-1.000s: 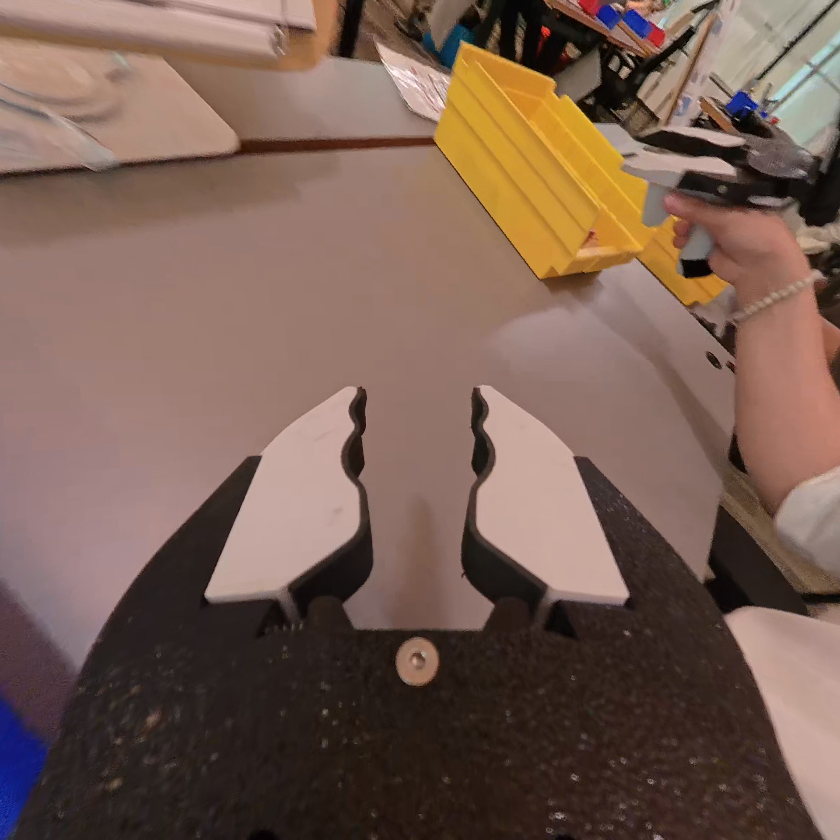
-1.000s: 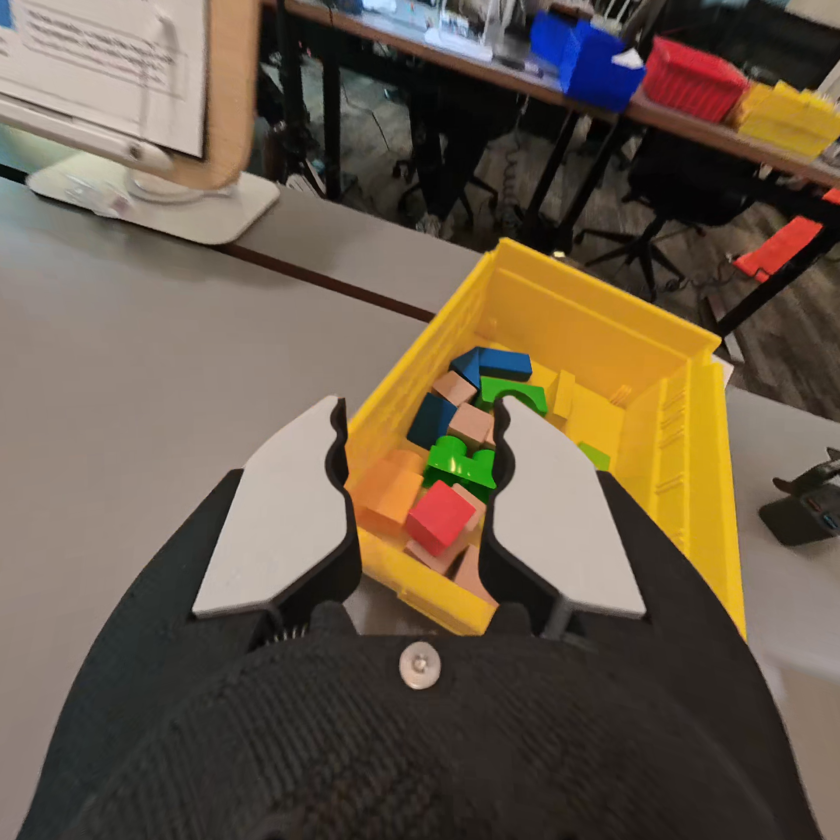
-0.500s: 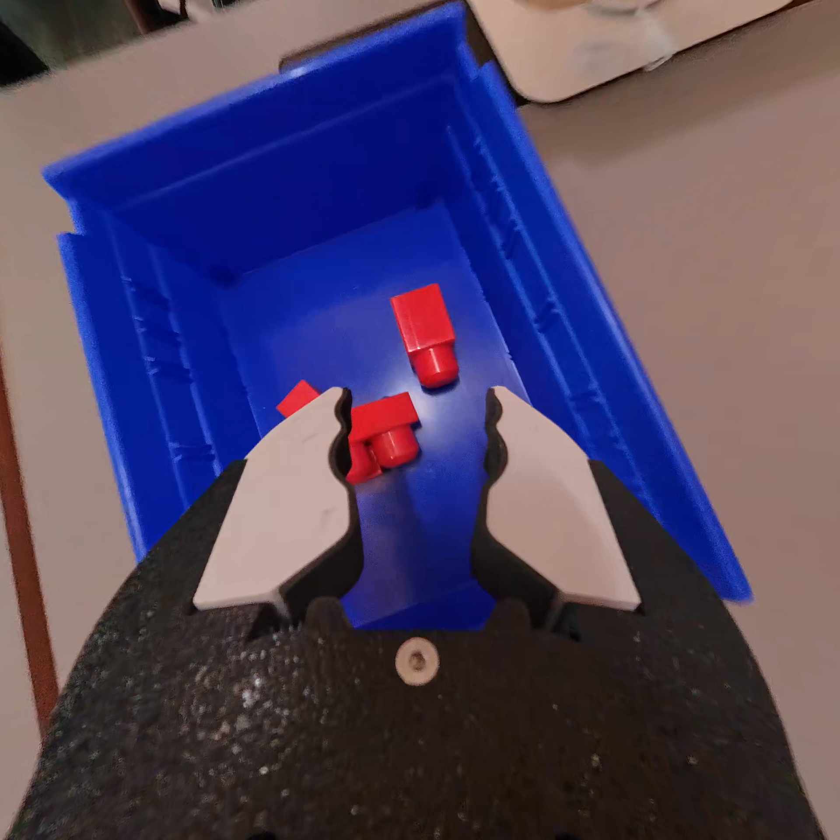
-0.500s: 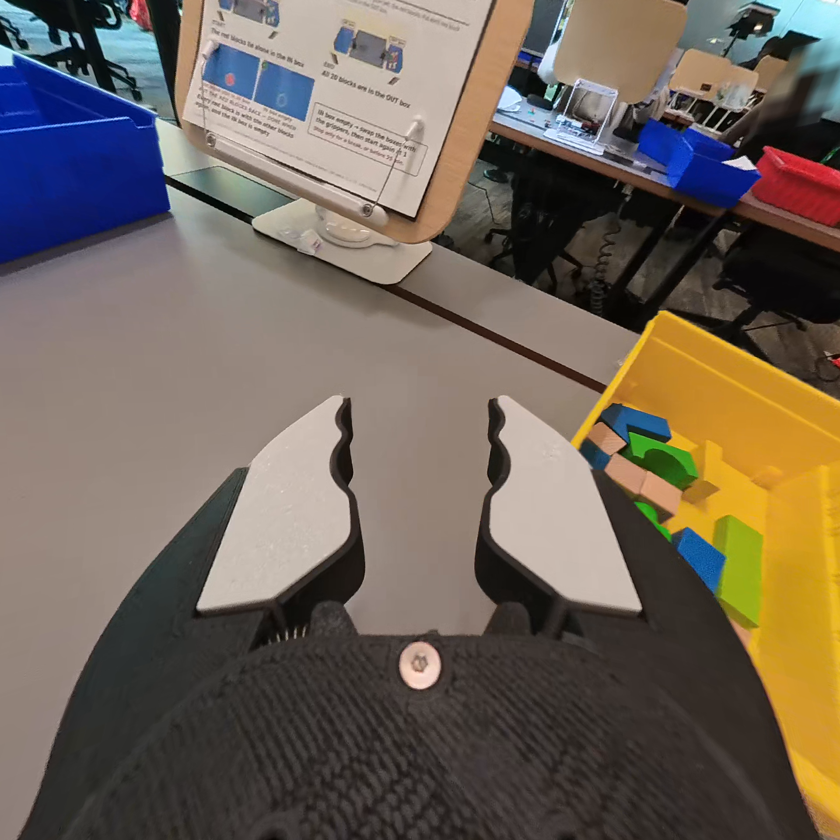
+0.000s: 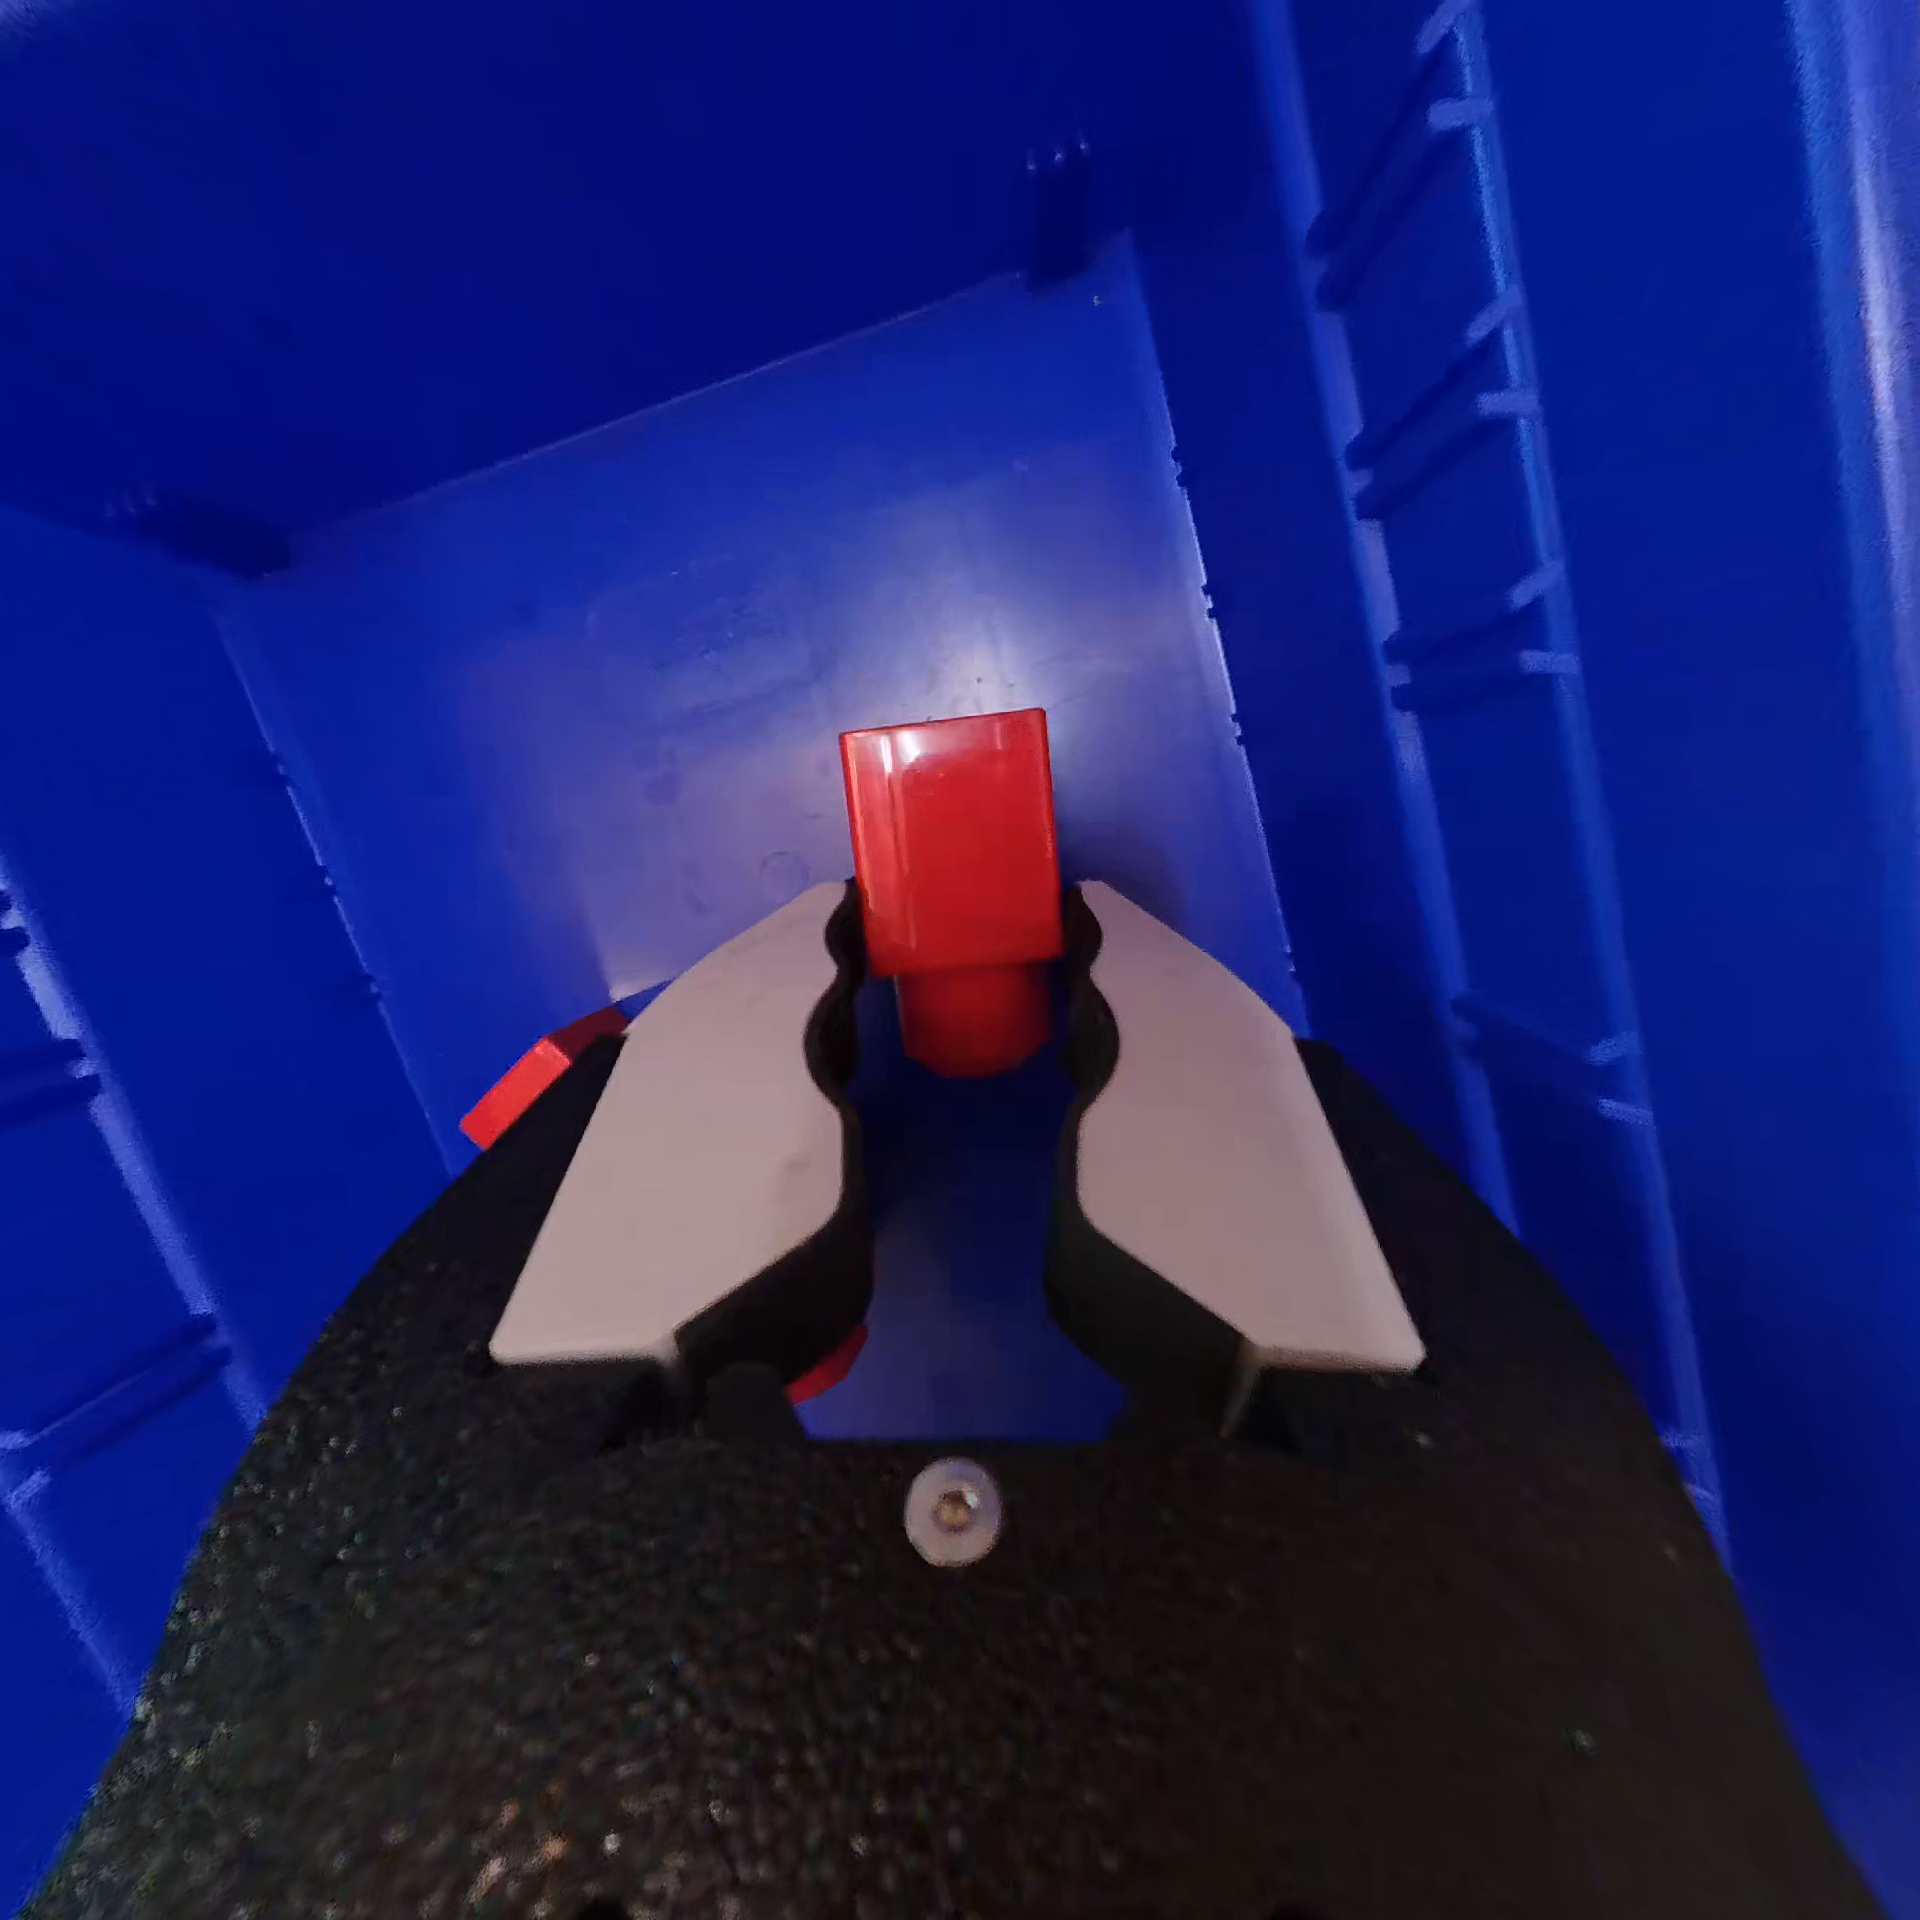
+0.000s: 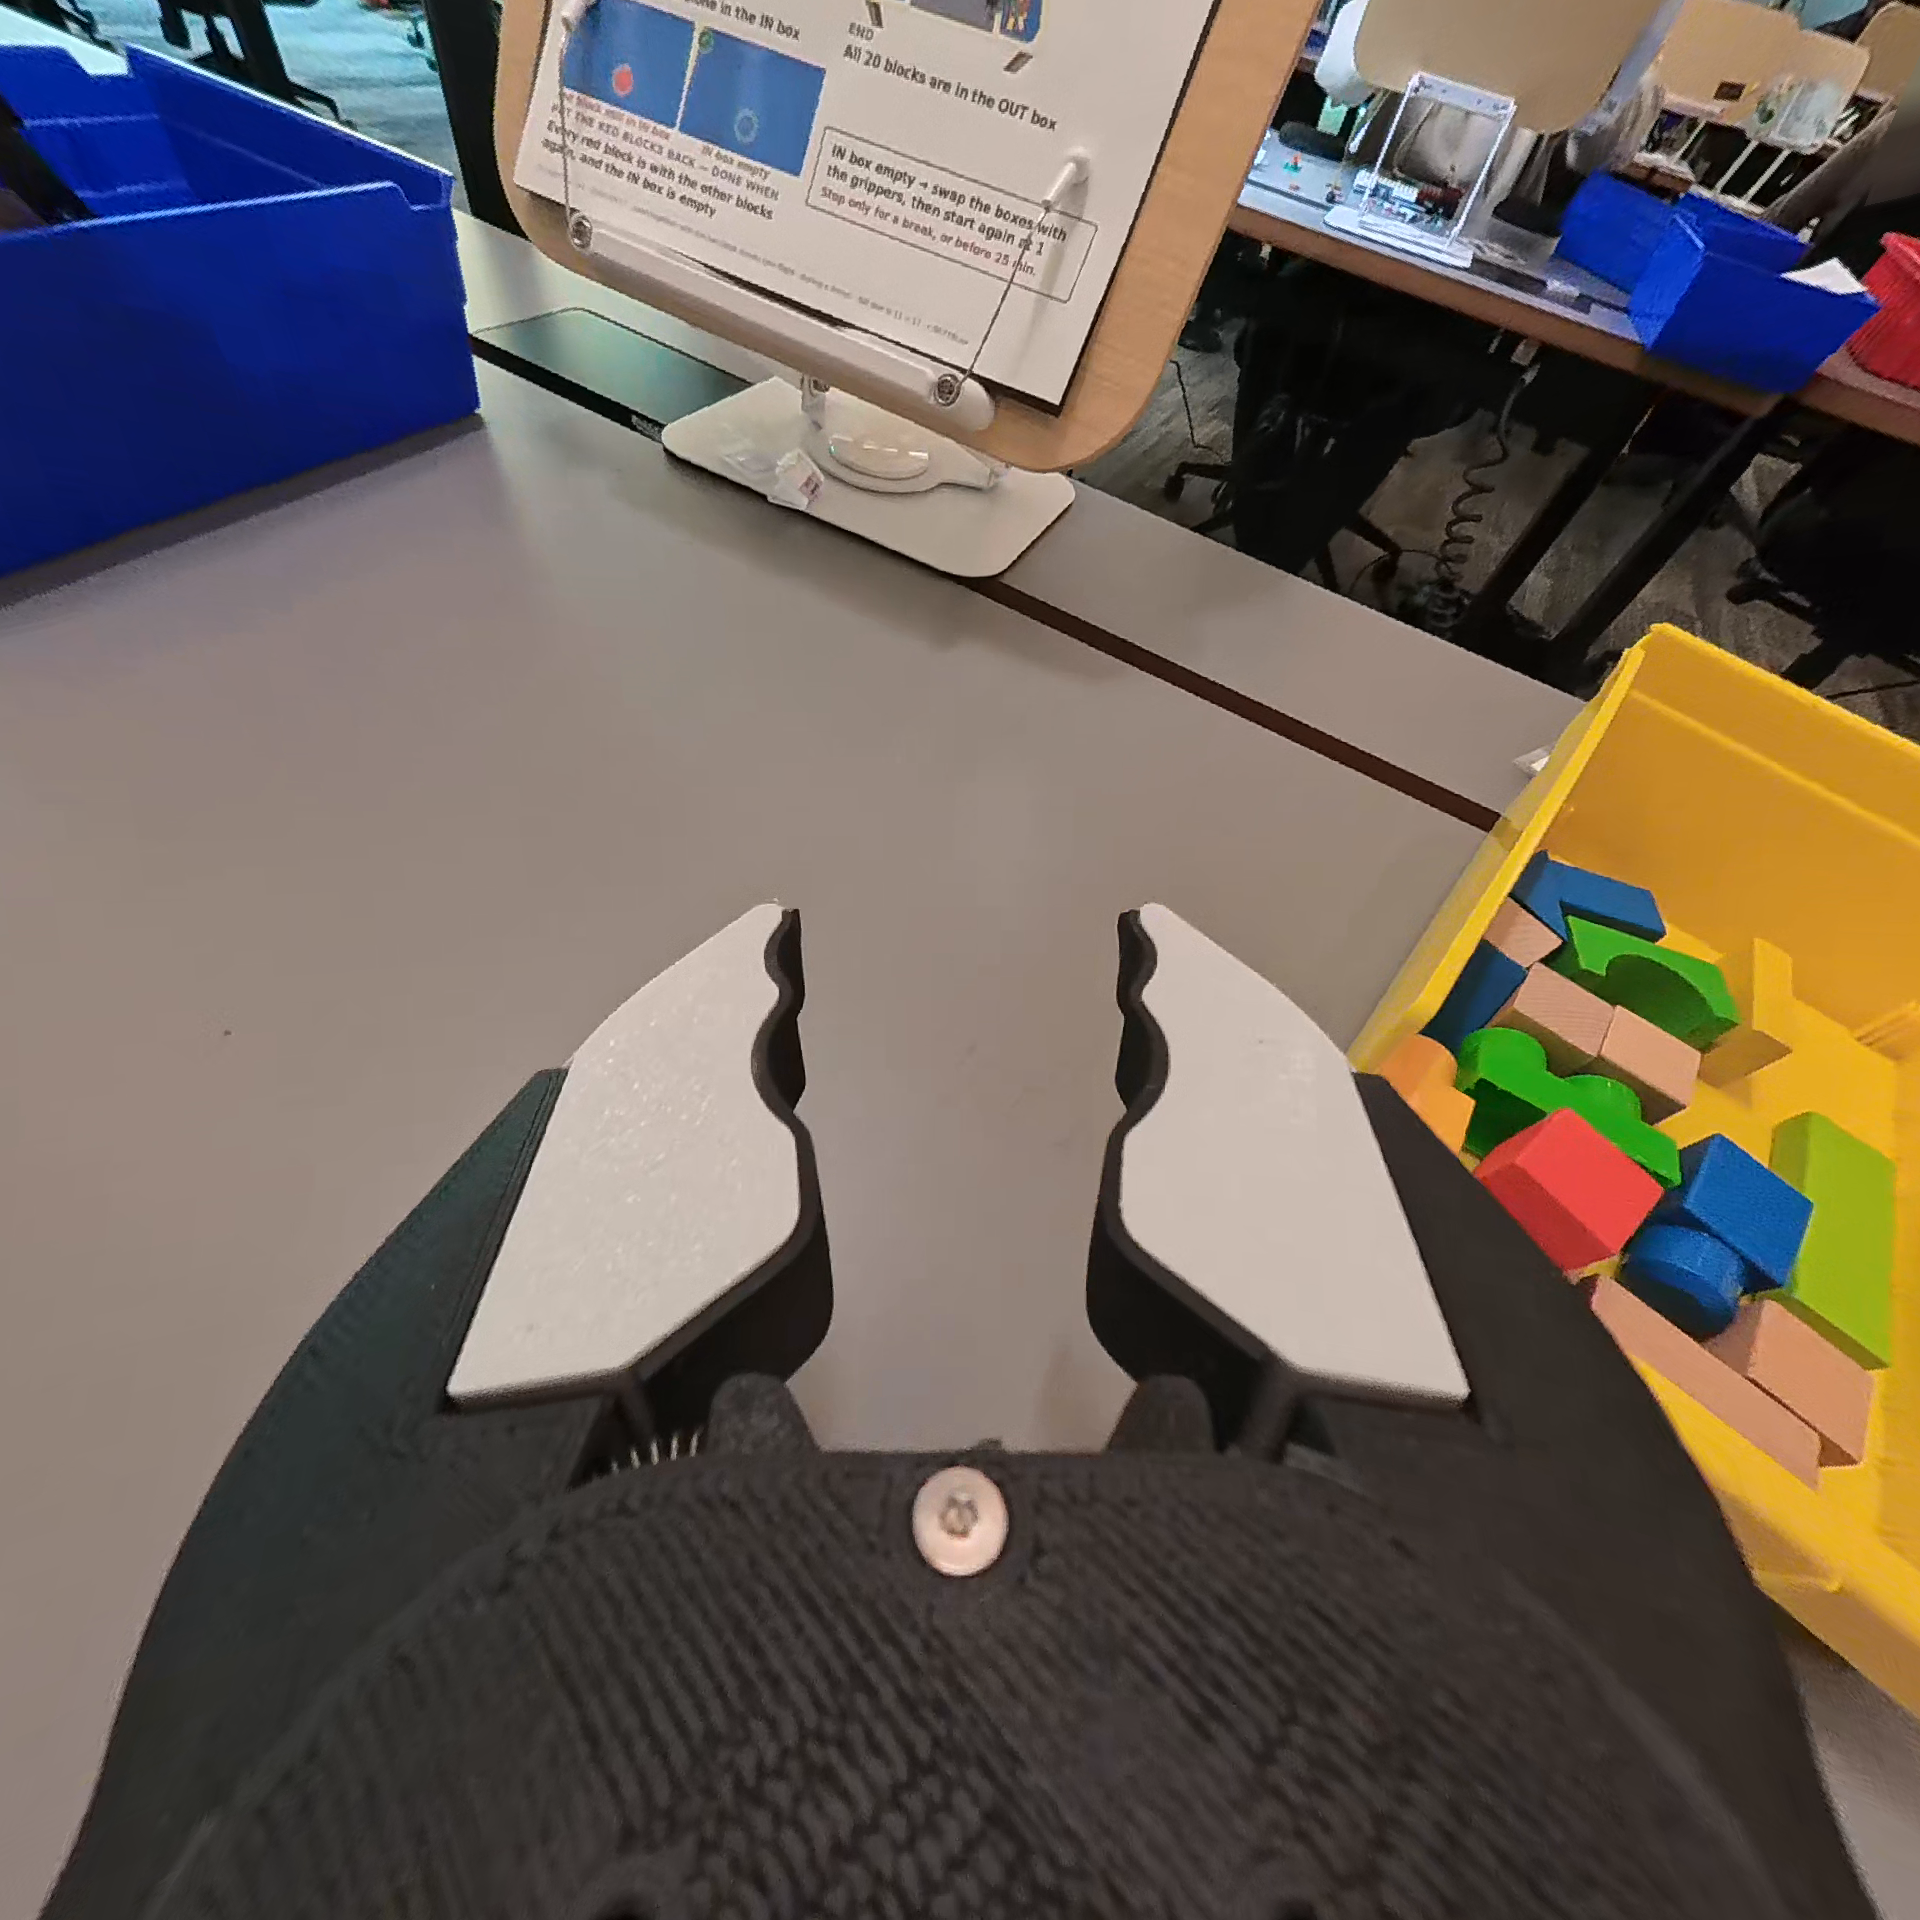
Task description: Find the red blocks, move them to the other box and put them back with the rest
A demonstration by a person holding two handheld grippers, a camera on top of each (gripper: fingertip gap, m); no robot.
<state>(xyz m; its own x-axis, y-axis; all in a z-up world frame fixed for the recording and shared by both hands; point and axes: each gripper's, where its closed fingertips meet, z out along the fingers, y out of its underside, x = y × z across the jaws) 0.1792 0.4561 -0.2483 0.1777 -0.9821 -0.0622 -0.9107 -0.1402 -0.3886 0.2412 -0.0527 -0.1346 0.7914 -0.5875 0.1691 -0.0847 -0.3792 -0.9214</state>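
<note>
Left gripper (image 5: 961,914), spread half a second ago above the blue box (image 5: 1558,520), now sits deep inside it, pads pinching a red block (image 5: 951,842). Right gripper (image 6: 958,930) remains spread over the grey table (image 6: 416,779); yellow box (image 6: 1714,790) has shifted rightward.

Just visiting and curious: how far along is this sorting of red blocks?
One red block already lies among the mixed blocks in the yellow box. The left tongs are closed on a red peg block inside the blue box. Another red piece still waits there. The right tongs are open and empty.
</note>
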